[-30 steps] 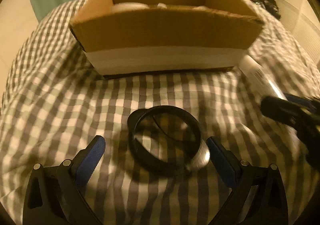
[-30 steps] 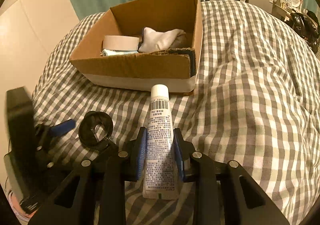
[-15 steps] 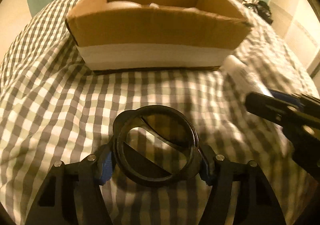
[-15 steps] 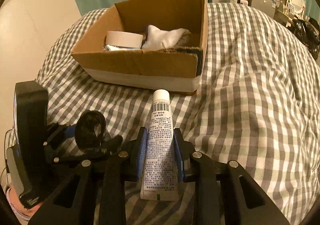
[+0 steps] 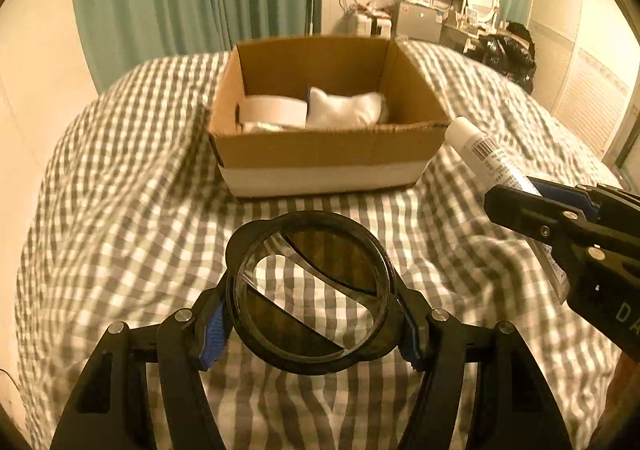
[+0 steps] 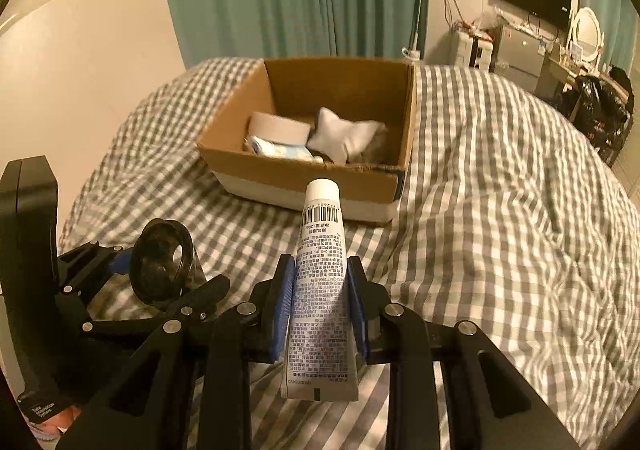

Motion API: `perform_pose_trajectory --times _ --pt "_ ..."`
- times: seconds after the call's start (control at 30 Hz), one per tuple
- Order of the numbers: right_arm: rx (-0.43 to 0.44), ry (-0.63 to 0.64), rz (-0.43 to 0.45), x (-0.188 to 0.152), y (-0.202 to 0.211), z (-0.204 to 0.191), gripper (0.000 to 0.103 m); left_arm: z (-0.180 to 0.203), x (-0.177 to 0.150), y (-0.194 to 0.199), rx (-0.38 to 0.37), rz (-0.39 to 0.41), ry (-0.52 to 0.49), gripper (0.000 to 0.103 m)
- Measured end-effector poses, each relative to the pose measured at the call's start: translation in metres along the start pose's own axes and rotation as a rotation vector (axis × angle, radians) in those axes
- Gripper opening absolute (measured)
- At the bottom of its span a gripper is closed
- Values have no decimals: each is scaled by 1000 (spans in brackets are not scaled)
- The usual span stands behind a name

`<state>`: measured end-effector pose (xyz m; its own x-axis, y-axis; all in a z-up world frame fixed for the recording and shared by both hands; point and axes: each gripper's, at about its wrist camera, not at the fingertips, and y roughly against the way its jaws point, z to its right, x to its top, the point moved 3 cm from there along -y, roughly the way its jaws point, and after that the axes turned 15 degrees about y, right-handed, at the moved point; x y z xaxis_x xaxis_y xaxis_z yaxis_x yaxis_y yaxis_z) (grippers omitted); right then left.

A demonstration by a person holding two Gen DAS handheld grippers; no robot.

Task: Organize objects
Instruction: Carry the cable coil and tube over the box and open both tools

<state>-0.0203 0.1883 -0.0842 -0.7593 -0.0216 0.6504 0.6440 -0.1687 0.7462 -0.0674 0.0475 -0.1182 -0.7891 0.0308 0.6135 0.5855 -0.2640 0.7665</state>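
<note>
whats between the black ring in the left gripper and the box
Only bare checked bedding, seen in the left wrist view. The ring is clamped in the left gripper, the box stands beyond it, and nothing sits on the stretch between.

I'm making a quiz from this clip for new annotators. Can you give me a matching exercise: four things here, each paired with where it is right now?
Things:
1. black ring
2. white tube
3. roll of tape
4. cardboard box

Places:
A. on the checked bedspread
B. in the right gripper
C. inside the box
D. in the left gripper

Pairs: 1-D, 2-B, 3-C, 4-A
</note>
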Motion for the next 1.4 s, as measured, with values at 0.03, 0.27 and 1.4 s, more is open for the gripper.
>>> perform_pose_trajectory --times 0.03,0.27,1.4 --pt "-2 3 13 2 8 -1 26 0 2 5 -5 6 1 69" --pt "-42 60 100 31 55 -9 26 8 36 48 -34 93 -39 69" --pt "28 41 9 156 -120 79 26 13 192 -125 9 69 -116 69"
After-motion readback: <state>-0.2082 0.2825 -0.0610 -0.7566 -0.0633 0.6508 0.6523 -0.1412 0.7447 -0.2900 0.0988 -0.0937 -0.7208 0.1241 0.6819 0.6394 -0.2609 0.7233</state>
